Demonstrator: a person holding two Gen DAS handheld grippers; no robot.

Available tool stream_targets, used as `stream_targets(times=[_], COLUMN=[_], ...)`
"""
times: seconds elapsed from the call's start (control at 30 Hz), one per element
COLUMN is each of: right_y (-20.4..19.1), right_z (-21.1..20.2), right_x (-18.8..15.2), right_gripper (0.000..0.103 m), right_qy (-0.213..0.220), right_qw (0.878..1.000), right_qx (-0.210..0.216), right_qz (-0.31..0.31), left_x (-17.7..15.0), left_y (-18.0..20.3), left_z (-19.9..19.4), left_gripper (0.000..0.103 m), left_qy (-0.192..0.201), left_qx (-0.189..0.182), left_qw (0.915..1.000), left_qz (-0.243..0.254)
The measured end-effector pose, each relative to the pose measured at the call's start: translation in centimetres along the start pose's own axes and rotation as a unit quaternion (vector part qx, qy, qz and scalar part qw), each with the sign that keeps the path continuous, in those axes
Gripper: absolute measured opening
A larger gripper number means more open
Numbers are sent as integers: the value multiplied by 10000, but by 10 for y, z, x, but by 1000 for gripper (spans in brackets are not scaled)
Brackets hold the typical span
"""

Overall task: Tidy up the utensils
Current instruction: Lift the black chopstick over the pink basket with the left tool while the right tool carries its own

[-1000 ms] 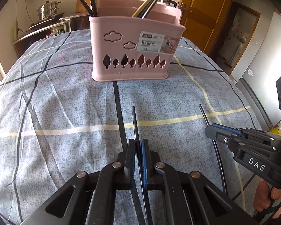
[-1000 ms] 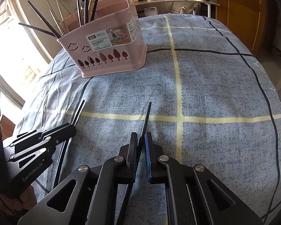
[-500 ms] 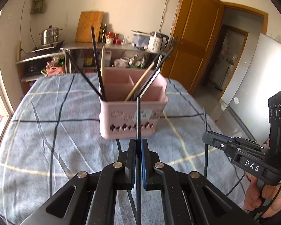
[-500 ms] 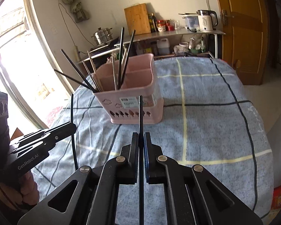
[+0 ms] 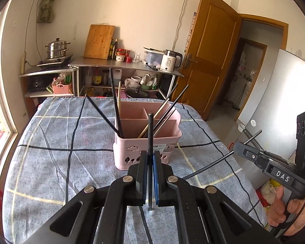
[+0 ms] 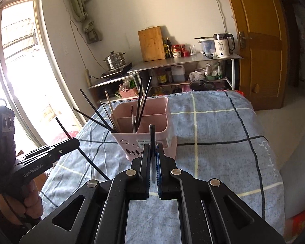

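1. Nearest the left wrist camera, the left gripper (image 5: pixel 150 158) has its jaws clenched on a black chopstick (image 5: pixel 150 134), which stands almost upright between the pads.
2. Nearest the right wrist camera, the right gripper (image 6: pixel 153 152) has its jaws clenched on a second black chopstick (image 6: pixel 151 136), also close to upright.
3. Each gripper appears in the other's view, off to the side, with its chopstick slanting across the fingers; a hand (image 5: pixel 282 213) grips the handle of the right unit.
4. Beyond both grippers lies a table under a grey-blue checked cloth (image 5: pixel 71 142).
5. On the cloth stands a pink utensil basket (image 5: pixel 148 142), divided into compartments. Black and wooden chopsticks lean out of its front compartments.
6. Behind the table, a metal counter (image 5: pixel 124 64) carries a wooden cutting board (image 5: pixel 99 41), a white kettle (image 5: pixel 169 61) and a steel steamer pot (image 5: pixel 57 48).
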State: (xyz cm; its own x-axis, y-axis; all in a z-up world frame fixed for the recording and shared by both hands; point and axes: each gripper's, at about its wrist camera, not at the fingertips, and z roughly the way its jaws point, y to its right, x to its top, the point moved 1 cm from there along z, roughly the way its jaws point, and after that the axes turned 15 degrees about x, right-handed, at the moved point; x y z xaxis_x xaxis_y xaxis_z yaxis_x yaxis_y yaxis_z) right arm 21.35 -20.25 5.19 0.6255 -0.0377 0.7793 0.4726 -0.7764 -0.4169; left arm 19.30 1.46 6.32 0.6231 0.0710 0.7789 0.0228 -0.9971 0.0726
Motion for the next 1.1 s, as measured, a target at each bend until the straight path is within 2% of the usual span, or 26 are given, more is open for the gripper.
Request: stream_targets(times=[0.2,0.67,0.9,1.1], right_y=[-1,-9,-15,-20], right_z=[-4,-18,-20,-17], right_x=[-8,3,17,35], right_gripper=[5,5,5,5], right_qy=[-61,90,229,386], right_qw=[10000,9998,9993,9985], right_qx=[11,141,264,365], right_qz=[24,-109,-111,-99], left_x=[-6,5,21,51], left_y=[-5,-12,-15,-18], left_z=[-6,-26,-31,-36], left_gripper=[5,4,4,4], left_qy=[-17,4,79,265], left_qx=[44,-100,-93,-16], left_qw=[10000,9998,9998,9995], left_qz=[-35,-171,-186,-196])
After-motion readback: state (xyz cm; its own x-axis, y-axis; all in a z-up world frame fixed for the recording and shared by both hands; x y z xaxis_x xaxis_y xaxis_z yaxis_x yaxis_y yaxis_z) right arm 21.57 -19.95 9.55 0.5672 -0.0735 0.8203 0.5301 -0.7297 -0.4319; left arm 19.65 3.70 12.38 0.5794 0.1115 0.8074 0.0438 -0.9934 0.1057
